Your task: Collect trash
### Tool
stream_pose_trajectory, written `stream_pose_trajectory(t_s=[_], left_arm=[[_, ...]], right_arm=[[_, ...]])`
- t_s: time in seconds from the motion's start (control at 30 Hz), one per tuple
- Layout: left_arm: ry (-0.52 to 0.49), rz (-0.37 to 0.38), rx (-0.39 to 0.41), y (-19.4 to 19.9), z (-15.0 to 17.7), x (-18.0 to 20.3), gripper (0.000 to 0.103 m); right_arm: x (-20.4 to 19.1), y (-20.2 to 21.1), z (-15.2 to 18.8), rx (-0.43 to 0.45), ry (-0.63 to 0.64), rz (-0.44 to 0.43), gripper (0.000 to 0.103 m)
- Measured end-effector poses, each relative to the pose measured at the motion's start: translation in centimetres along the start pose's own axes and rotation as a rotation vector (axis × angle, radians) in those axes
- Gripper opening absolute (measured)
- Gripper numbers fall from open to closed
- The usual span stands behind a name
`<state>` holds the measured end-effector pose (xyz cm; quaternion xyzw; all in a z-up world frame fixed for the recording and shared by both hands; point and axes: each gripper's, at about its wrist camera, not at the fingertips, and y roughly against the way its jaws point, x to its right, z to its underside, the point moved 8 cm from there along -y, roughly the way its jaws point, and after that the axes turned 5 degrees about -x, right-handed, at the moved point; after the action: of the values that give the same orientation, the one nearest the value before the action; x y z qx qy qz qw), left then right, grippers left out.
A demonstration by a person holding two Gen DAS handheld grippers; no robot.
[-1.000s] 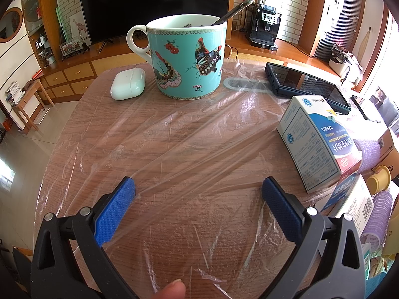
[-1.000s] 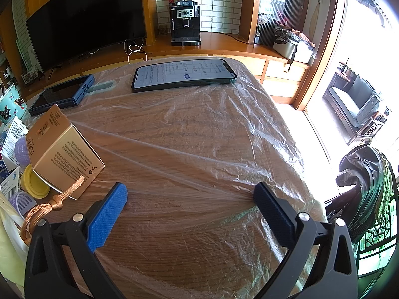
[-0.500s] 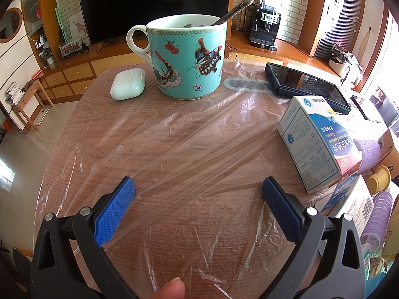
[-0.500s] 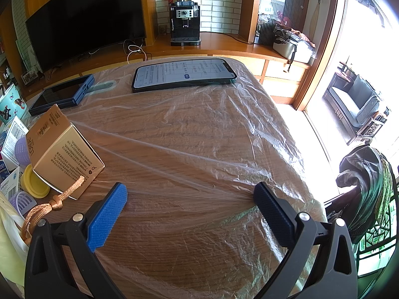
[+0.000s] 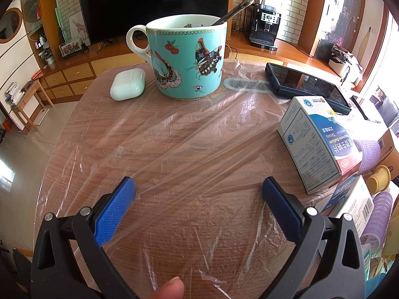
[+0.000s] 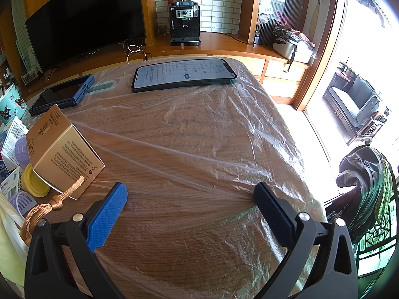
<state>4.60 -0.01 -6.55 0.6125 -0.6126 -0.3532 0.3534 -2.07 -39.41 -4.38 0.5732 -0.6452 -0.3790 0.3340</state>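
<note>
**Both claws wide, nothing picked yet**

While the left gripper (image 5: 198, 191) and right gripper (image 6: 190, 196) hover over the desk (image 6: 174, 236) with jaws apart and empty, collecting seems not to have begun. Likely trash is the gold box (image 6: 63, 153), tipped on its side near the desk's left edge, and the blue-and-white carton (image 5: 318, 144) beside it; next comes reaching over and closing on one.
</note>
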Motion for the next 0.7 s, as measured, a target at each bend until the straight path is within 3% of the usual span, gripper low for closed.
stream_pose_trajectory(t_s=[0.7], left_arm=[[-0.01, 0.006, -0.002, -0.18, -0.72, -0.02, 0.102]], right_arm=[[-0.14, -0.14, -0.33, 0.0, 0.003, -0.001, 0.099]])
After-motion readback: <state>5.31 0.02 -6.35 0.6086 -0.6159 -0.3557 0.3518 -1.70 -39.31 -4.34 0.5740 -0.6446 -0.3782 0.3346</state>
